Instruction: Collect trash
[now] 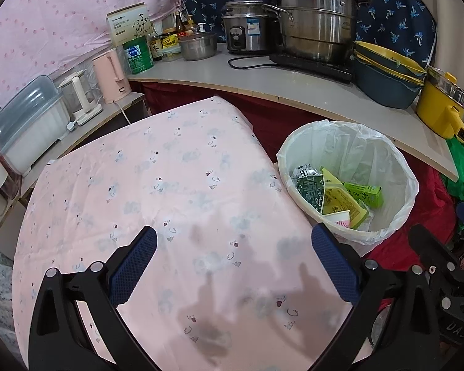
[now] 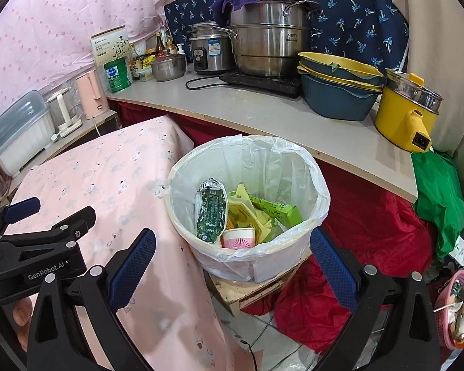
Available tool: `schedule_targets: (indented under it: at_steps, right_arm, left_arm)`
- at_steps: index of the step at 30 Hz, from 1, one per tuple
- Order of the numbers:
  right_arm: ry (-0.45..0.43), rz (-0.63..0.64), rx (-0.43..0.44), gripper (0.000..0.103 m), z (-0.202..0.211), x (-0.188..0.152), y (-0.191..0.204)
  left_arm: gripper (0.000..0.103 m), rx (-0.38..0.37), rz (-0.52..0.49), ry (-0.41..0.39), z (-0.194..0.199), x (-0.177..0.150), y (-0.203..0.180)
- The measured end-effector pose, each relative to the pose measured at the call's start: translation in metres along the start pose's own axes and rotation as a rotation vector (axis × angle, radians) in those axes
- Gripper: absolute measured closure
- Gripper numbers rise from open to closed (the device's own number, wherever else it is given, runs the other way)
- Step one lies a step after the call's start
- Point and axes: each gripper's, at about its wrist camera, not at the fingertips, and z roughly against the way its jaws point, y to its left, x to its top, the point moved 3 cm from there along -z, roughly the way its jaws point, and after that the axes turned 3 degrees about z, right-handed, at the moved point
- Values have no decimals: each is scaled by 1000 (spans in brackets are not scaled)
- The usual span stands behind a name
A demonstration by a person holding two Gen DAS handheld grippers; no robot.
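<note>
A white bin point(image 1: 396, 167) point(image 2: 294, 167) lined with a clear bag stands right of the pink-clothed table point(image 1: 157, 185) point(image 2: 86, 182). Inside lie a dark green wrapper point(image 2: 212, 213) point(image 1: 311, 188), yellow packets point(image 2: 247, 213) point(image 1: 340, 202), a green carton point(image 2: 278, 210) point(image 1: 366, 191) and a pink-and-white paper cup point(image 2: 238, 238) point(image 1: 340, 218). My left gripper point(image 1: 233, 259) hangs open over the bare cloth, empty. My right gripper point(image 2: 232, 256) is open in front of the bin, nothing between its fingers. The left gripper's body point(image 2: 31, 247) shows at the left of the right wrist view.
A shelf point(image 2: 263, 108) behind holds steel pots point(image 2: 269, 40), a rice cooker point(image 2: 210, 49), stacked basins point(image 2: 337, 92), a yellow electric pot point(image 2: 408, 117), kettles point(image 2: 89, 92) and bottles. The bin sits on a wooden block point(image 2: 253, 290). Red cloth point(image 2: 371, 241), a green bag point(image 2: 439, 194) and a pink basket point(image 2: 457, 309) lie right.
</note>
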Motion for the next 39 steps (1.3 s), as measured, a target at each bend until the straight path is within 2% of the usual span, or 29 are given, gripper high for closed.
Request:
schedule_targets:
  at_steps: [39]
  right_arm:
    - [4,4,-4,6,-3,-4,-3]
  left_arm:
    - [7,2,-33,-8,2,-4,-8]
